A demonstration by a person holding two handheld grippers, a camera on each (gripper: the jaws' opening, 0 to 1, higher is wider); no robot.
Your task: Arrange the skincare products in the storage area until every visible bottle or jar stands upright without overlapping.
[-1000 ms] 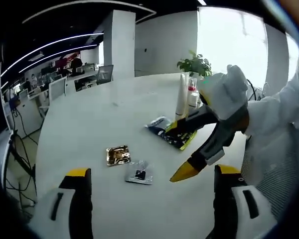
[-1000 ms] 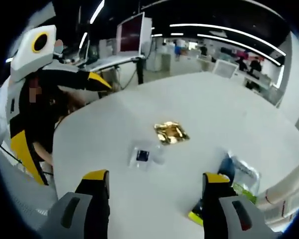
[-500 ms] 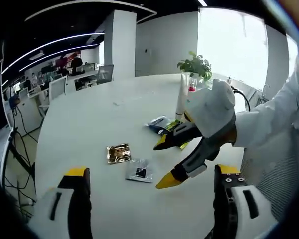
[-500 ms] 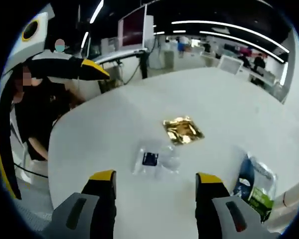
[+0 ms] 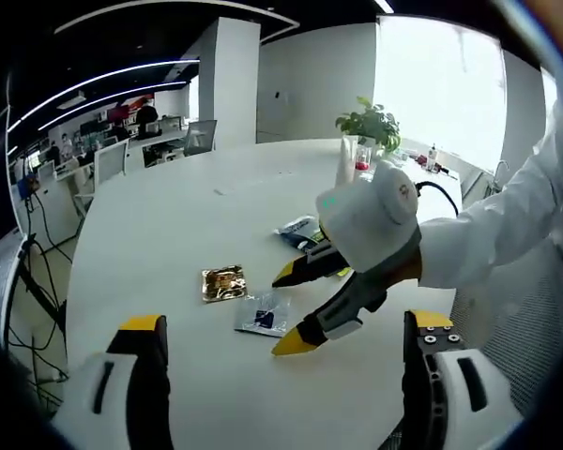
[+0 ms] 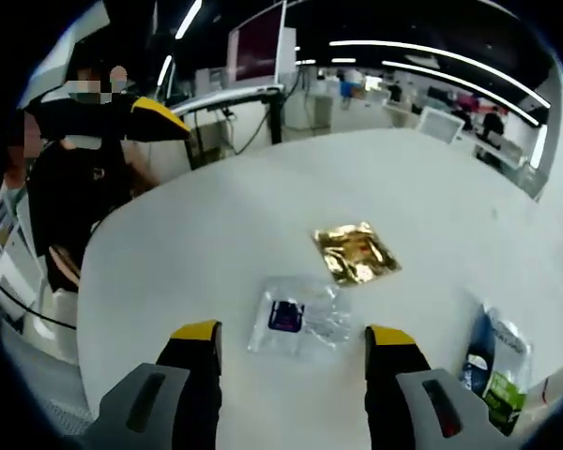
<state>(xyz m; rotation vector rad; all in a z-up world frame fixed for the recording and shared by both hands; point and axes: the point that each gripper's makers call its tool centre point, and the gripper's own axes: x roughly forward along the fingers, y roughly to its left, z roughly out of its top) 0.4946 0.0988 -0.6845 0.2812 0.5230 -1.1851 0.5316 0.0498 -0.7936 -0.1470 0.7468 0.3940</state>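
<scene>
Table: the white round table (image 5: 169,216) had a smooth matte top
Clear sachet: a flat, crinkled transparent sachet (image 6: 300,319) with a dark square inside lay between the right gripper's jaws, at 12 o'clock just past the tips; in the left gripper view it (image 5: 263,315) sat beside the lower yellow tip
Gold packet: a shiny, creased gold foil packet (image 6: 357,254) lay at 1 o'clock of the sachet, near it but apart
Pouches: a blue-and-white pouch (image 6: 495,347) and a green one lay flat at 4 o'clock
Left-view extras: a tall white tube (image 5: 343,161), a red-capped bottle (image 5: 361,165), both upright, and a potted plant (image 5: 368,122) at 1 o'clock
Right gripper: the right gripper (image 6: 292,339) was spread wide, holding nothing
Left gripper: the left gripper (image 5: 280,328) was spread wide, holding nothing
</scene>
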